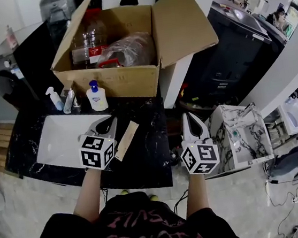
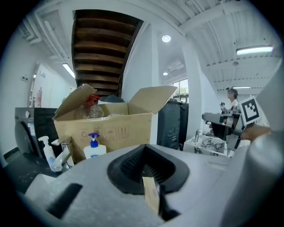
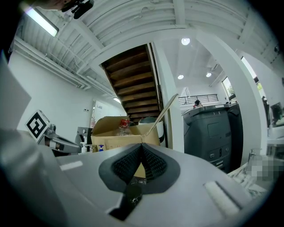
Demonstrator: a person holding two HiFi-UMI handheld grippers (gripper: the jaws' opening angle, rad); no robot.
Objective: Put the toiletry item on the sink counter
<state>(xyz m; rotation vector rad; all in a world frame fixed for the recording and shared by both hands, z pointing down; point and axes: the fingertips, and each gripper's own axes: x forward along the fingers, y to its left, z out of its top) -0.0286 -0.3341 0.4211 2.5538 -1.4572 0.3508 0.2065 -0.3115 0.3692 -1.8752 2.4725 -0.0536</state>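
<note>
A long flat tan toiletry box (image 1: pixel 127 140) lies on the black marble sink counter (image 1: pixel 149 161), just right of the white basin (image 1: pixel 60 140). My left gripper (image 1: pixel 108 123) hovers above the counter beside the box's left side, its jaws shut with nothing between them. In the left gripper view, my left gripper (image 2: pixel 144 147) is closed, and a strip of the tan box (image 2: pixel 151 195) shows below through the slot at the jaws' base. My right gripper (image 1: pixel 191 122) hangs past the counter's right edge, shut and empty; in its own view my right gripper (image 3: pixel 141 147) is closed and points toward the cardboard box.
An open cardboard box (image 1: pixel 113 78) with bottles and a plastic bag stands at the counter's back. In front of it are a pump bottle (image 1: pixel 96 97), a spray bottle (image 1: pixel 55 98) and the faucet (image 1: pixel 69 99). A white marbled bin (image 1: pixel 242 136) sits on the floor at right.
</note>
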